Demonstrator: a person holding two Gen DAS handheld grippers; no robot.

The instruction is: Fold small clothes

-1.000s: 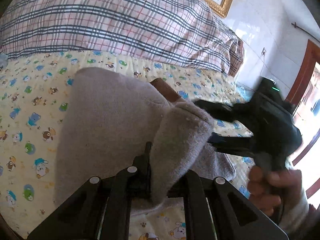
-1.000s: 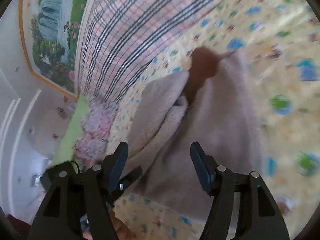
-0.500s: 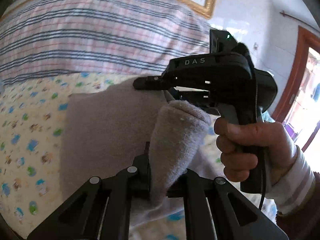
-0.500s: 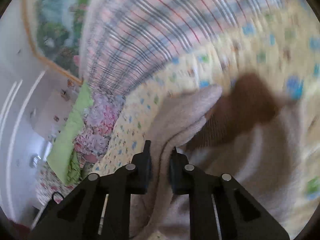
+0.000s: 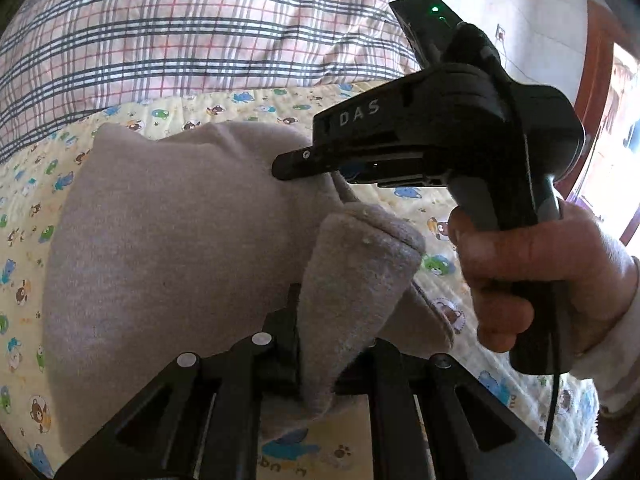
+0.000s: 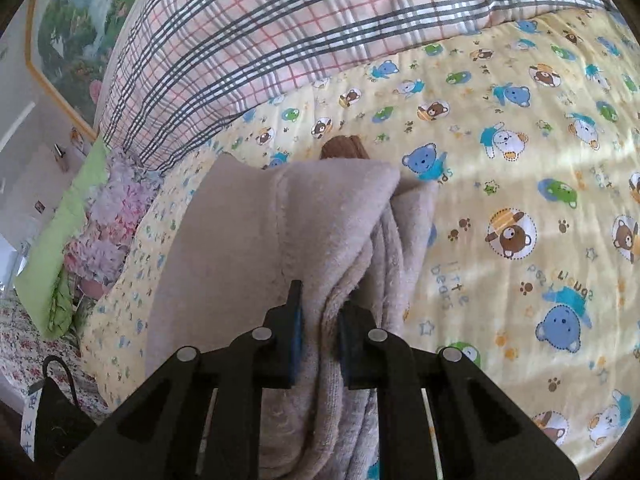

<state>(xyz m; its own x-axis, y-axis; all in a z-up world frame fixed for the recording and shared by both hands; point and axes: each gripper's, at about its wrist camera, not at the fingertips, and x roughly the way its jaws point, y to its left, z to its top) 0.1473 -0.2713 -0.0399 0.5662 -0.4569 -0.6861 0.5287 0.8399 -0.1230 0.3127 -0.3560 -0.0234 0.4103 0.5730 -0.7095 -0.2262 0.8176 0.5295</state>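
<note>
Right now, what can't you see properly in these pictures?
- What kind of garment the fuzzy grey cloth is: bunched in both views.
- Brown patch: right wrist view, mostly behind the cloth.
- Framed picture: cut off by the edge.
- Left gripper pads: buried in cloth.

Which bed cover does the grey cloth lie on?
The yellow sheet printed with little bears holds the grey cloth. The checked blanket is behind it, and the flowery cover is off to one side.

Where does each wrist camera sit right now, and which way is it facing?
Left wrist: on the left claw, looking down along its fingers at the grey garment it pinches; the right claw and hand show.
Right wrist: on the right claw, facing the garment's bunched edge and the bear-print sheet; only its own fingers show.
Shared: garment, sheet, plaid quilt.
</note>
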